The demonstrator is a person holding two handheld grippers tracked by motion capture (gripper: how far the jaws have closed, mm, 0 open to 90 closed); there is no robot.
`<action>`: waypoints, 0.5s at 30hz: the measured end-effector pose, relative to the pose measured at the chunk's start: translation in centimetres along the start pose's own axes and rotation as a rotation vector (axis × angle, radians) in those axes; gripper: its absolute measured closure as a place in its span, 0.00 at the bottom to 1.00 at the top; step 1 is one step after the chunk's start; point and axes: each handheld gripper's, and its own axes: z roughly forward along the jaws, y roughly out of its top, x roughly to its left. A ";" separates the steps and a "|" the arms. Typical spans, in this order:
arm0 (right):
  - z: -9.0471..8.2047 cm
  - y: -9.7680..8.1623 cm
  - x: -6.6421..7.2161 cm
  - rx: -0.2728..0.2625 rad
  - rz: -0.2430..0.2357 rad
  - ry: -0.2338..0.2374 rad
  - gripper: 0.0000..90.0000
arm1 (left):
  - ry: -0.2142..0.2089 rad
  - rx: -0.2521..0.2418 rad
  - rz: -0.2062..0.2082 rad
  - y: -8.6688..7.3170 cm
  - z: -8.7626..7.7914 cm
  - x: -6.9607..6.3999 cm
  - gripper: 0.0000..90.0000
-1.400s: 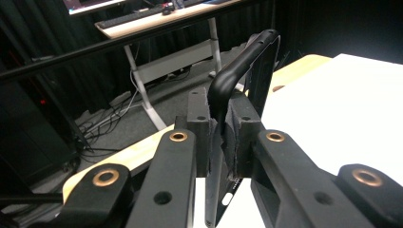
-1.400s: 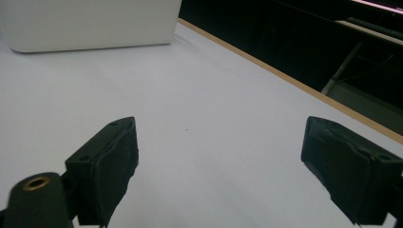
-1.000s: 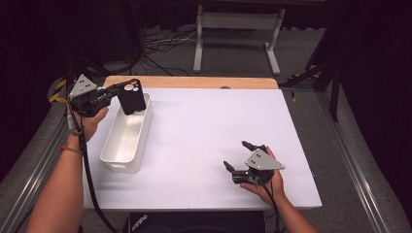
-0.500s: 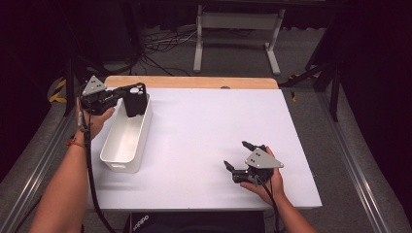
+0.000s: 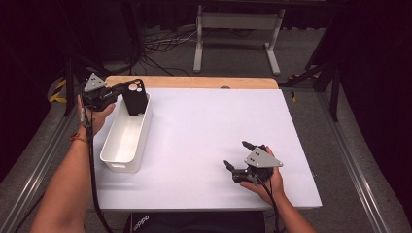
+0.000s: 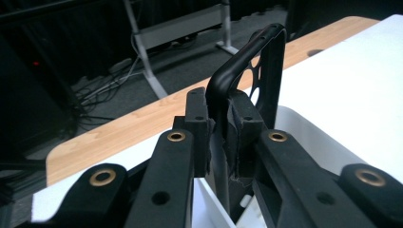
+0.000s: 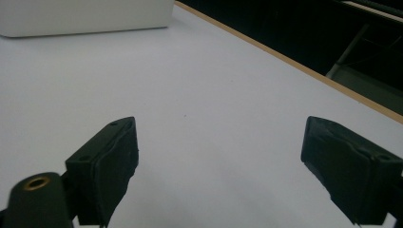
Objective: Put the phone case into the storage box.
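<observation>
Left tongs (image 5: 127,92) clamped on edge of black phone case (image 5: 134,98), case held upright over far end of white bin (image 5: 112,158), just past the tips. Right tongs (image 5: 235,158) spread wide, nothing between, low over bare white worktop (image 5: 204,141), well apart from bin and case.

Handling, judged: case looks light, thin-walled, somewhat flexible; open shell with camera cut-outs (image 6: 256,76). Likely to flex or pivot if pinched at one rim only. Best hold across a long side wall near mid-length, pads flat on wall; avoid cut-out corner, weakest part. Not fragile; drop into bin harmless.

View differences: left gripper view gives the grip itself: pads (image 6: 242,126) shut on side rim of case (image 6: 273,71), case rising above tips, bin wall (image 6: 309,137) directly below. High view gives layout only: case against bin, hands, wooden strip (image 5: 194,81) at far worktop edge. Right gripper view confirms open pads (image 7: 107,164), worktop (image 7: 199,95) clean ahead, bin (image 7: 85,16) far off at top.
</observation>
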 end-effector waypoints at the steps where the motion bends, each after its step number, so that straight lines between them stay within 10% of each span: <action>1: 0.0 0.0 0.0 0.000 0.000 0.000 0.14 | 0.000 0.003 -0.003 0.1 0.2 0.0 0.90; 15: -0.2 -0.1 -0.2 -0.005 0.005 -0.007 0.15 | 0.056 0.064 -0.045 -0.7 2.4 0.0 0.89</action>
